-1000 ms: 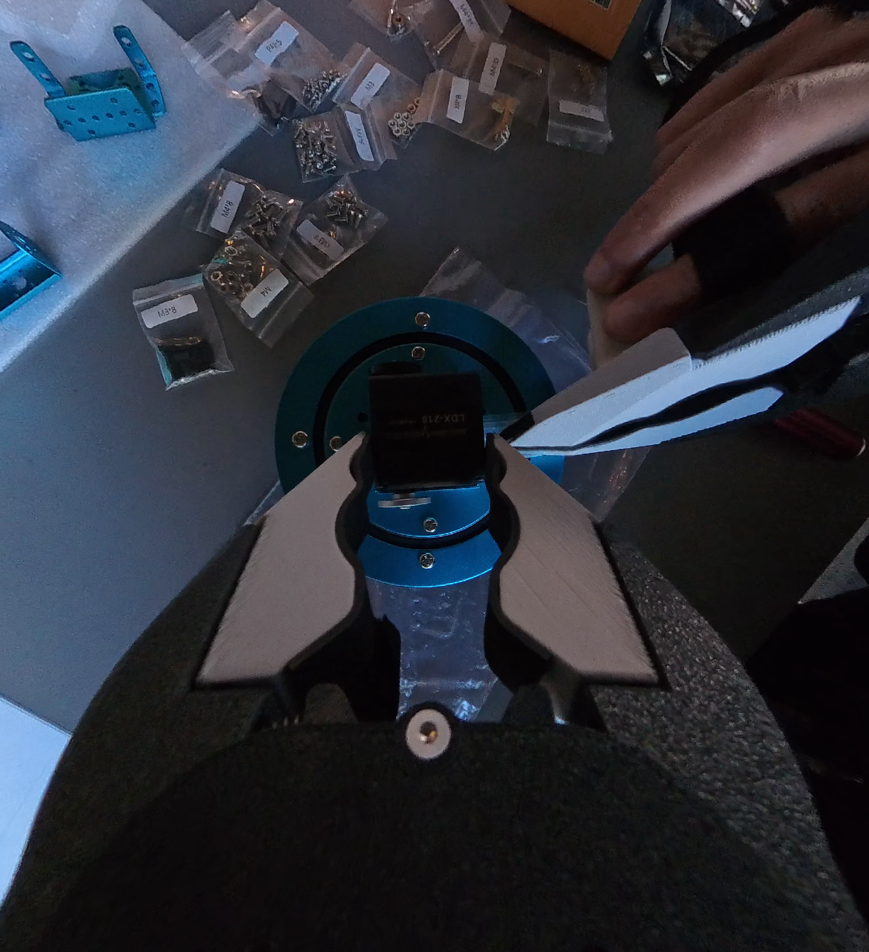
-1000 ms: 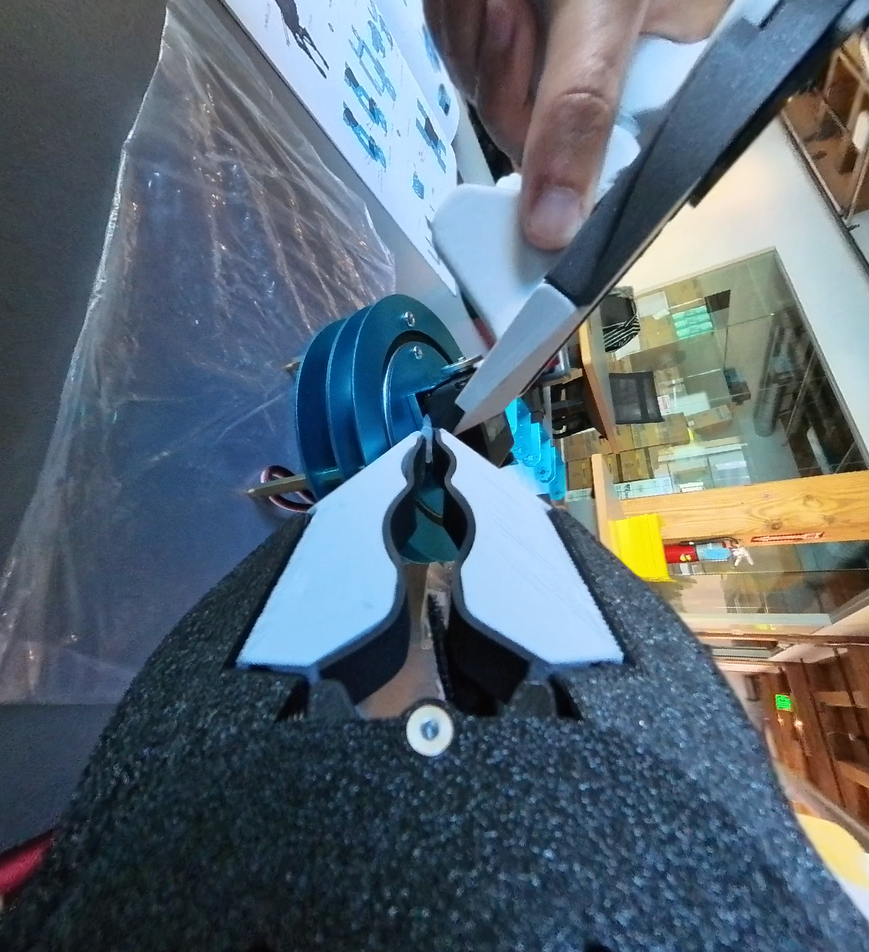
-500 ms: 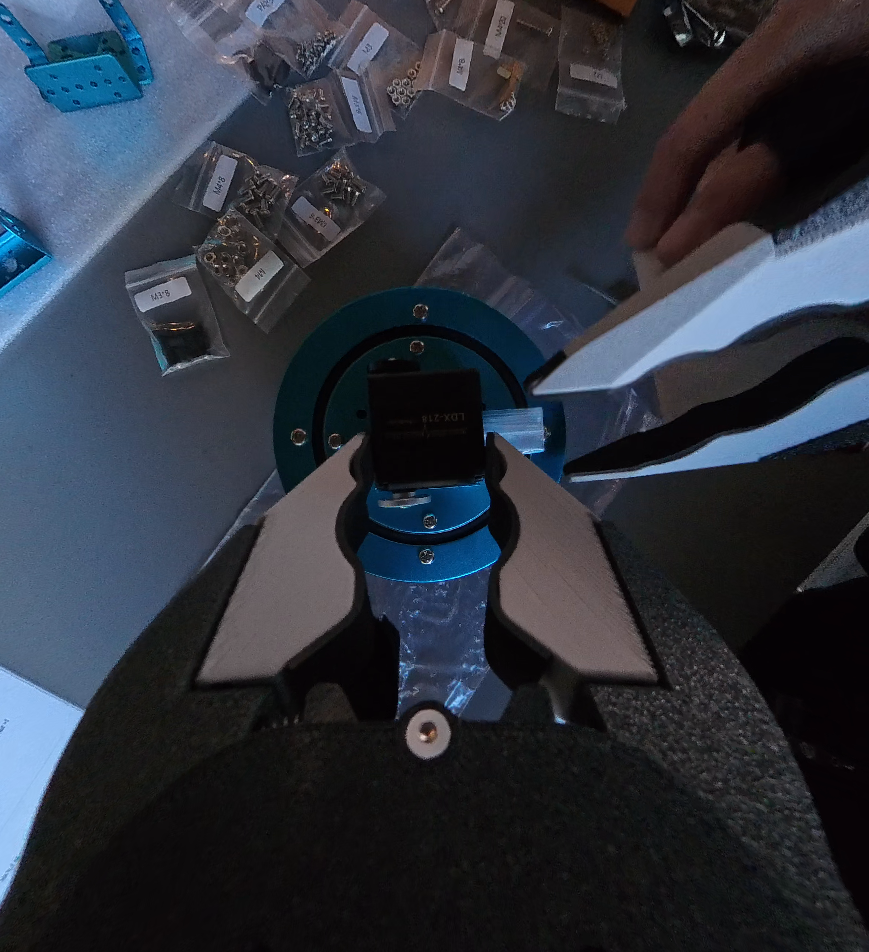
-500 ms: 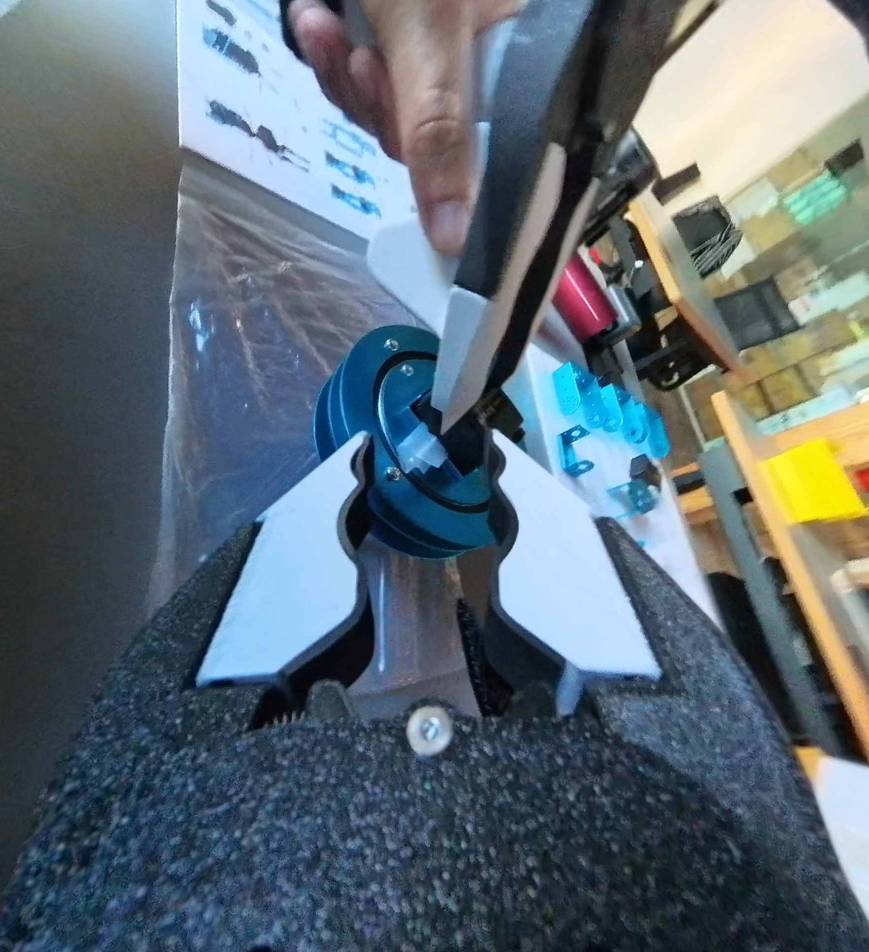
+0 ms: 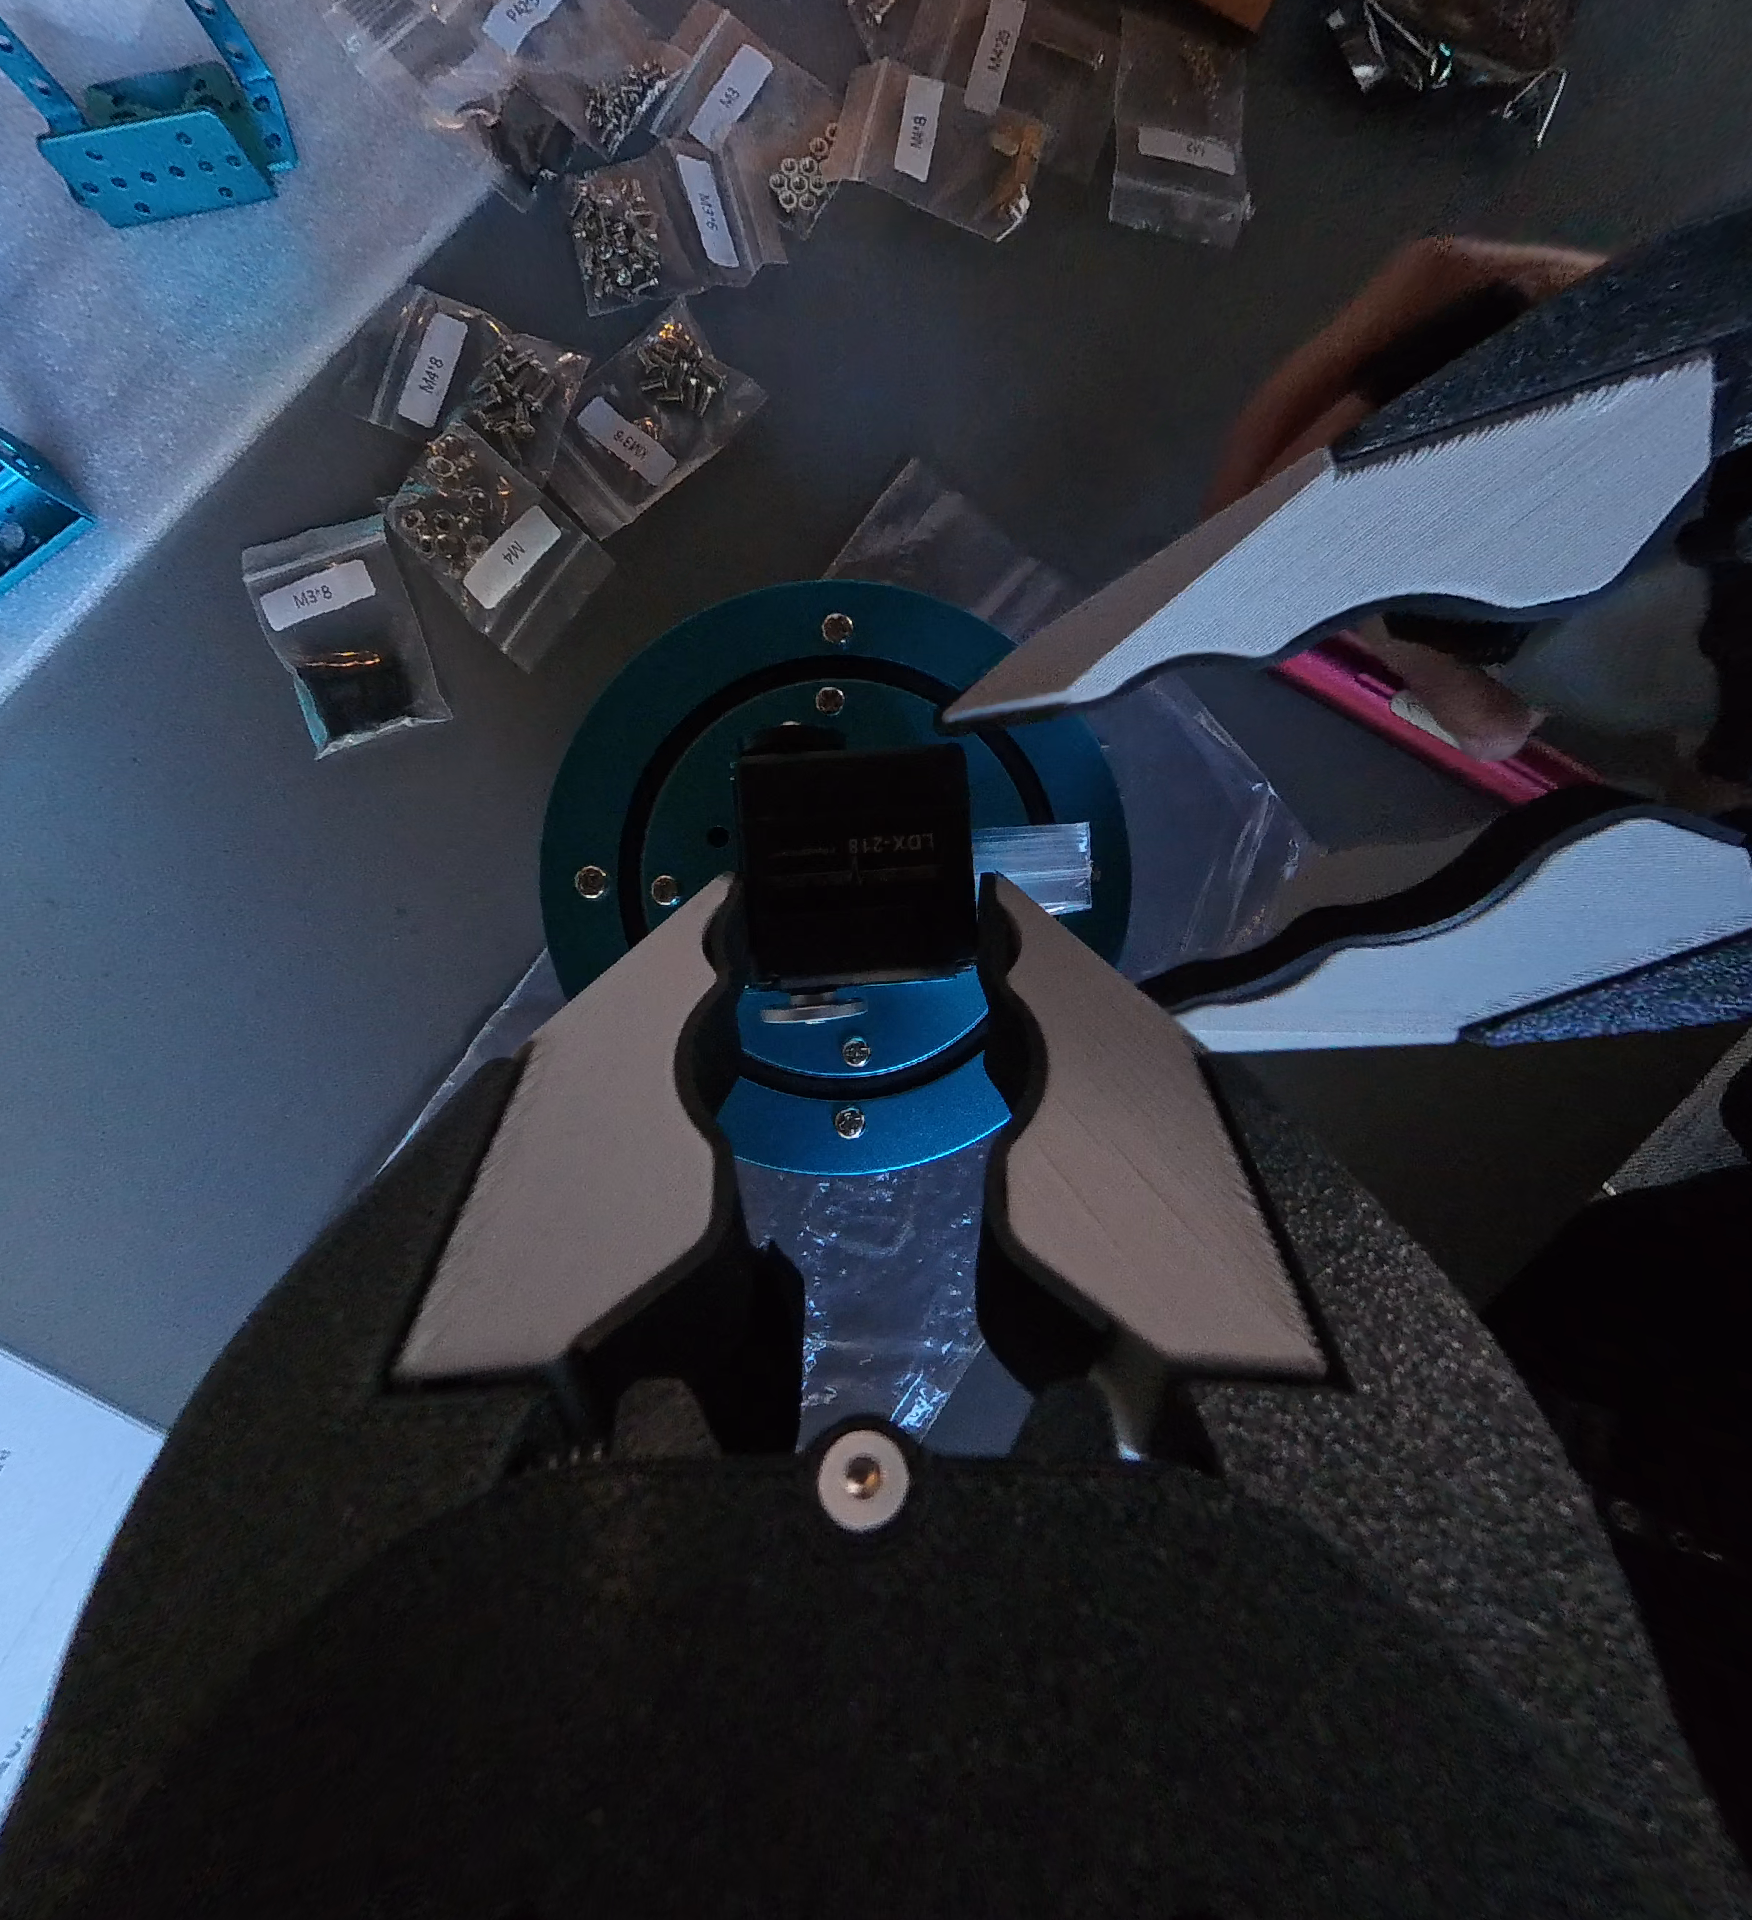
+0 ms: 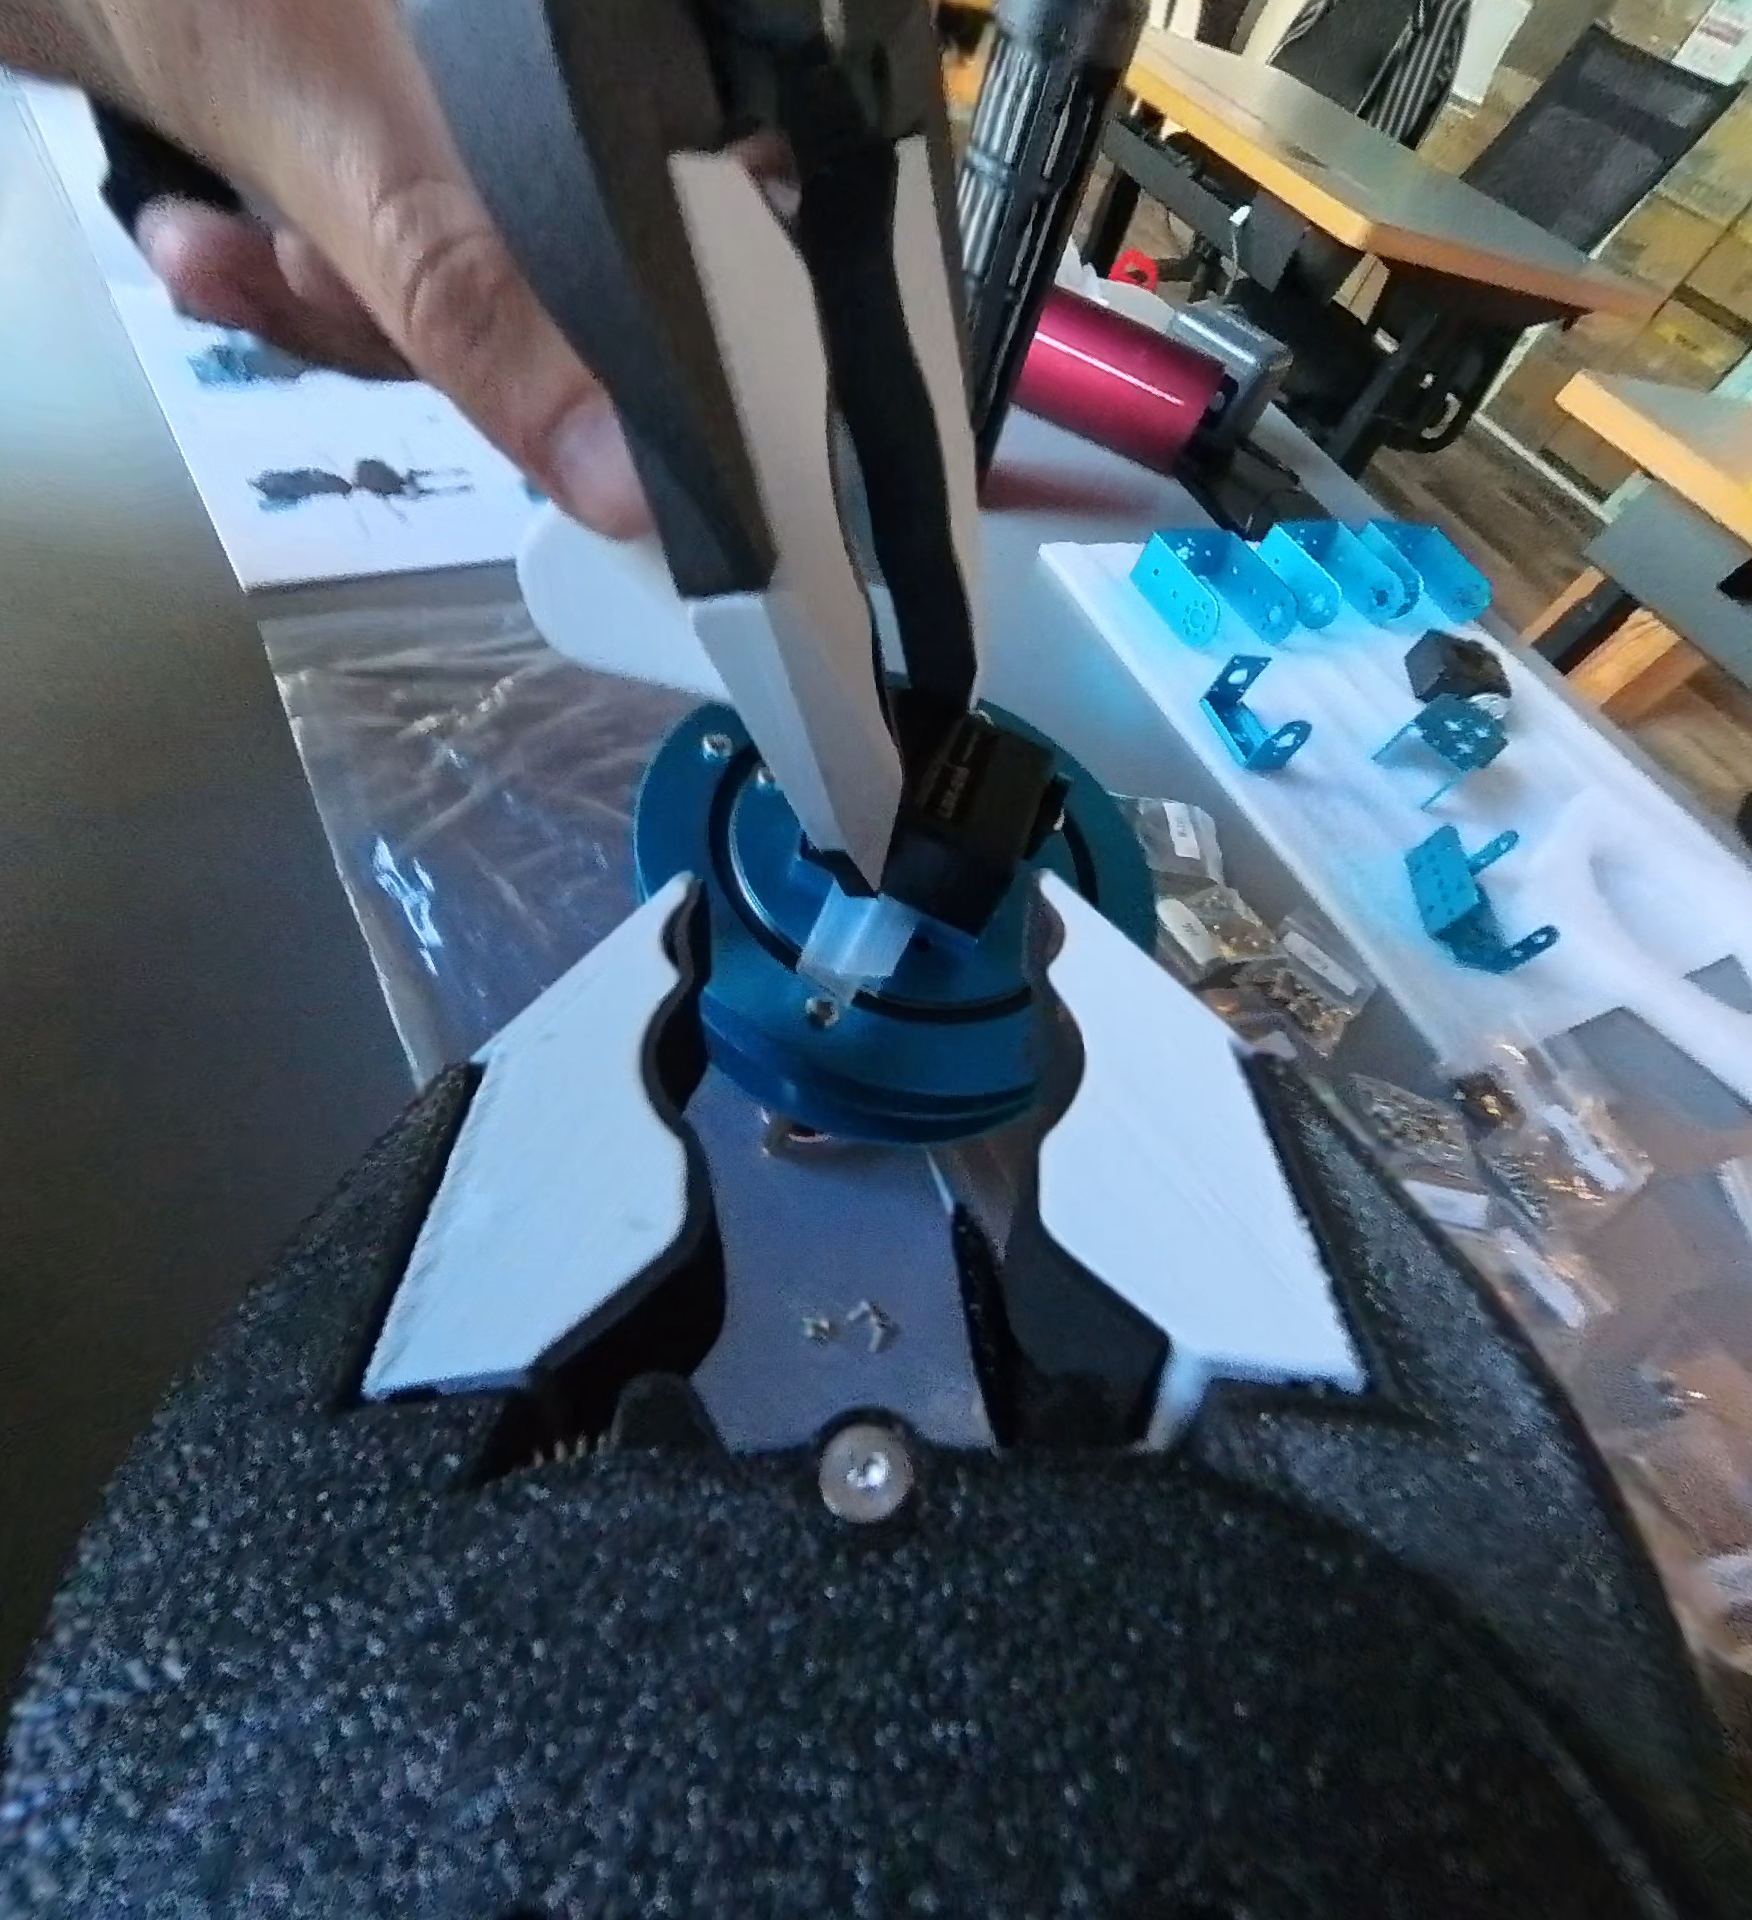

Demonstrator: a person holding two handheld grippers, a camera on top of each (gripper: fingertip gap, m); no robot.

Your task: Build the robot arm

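The left gripper [image 5: 851, 894] comes straight down over the black servo block [image 5: 851, 862], its fingers [image 5: 612, 1122] closed in against the block's two sides, so it is clamping the block, and judging by that grip it steadies the whole piece. The block sits in the middle of the blue round base [image 5: 830, 1132], a stack of blue metal rings with small screws around the rims. The base rests on a clear plastic bag [image 6: 456, 790] spread flat over the grey tabletop [image 5: 124, 987], well in front of both cameras.

The right gripper [image 6: 861, 904] sits low, just beside the base, fingers [image 6: 560, 1143] spread wide and holding nothing; the near edge of the base lies in the gap between them without touching either. A small translucent plastic piece [image 6: 851, 945] lies on the top ring, right against the block's side, directly ahead of that gap. From above, it pokes out on the block's right [image 5: 1033, 857].

Off to the side, small labelled bags of screws and nuts [image 5: 498, 499] are fanned out on the tabletop, each within reach. Blue metal brackets [image 6: 1298, 582] are lined up on a white foam sheet [image 6: 1142, 644], kept apart so each can be picked singly. A printed instruction sheet [image 6: 332, 488] lies beyond the bag, and a red cylinder [image 6: 1111, 374] rests farther back.
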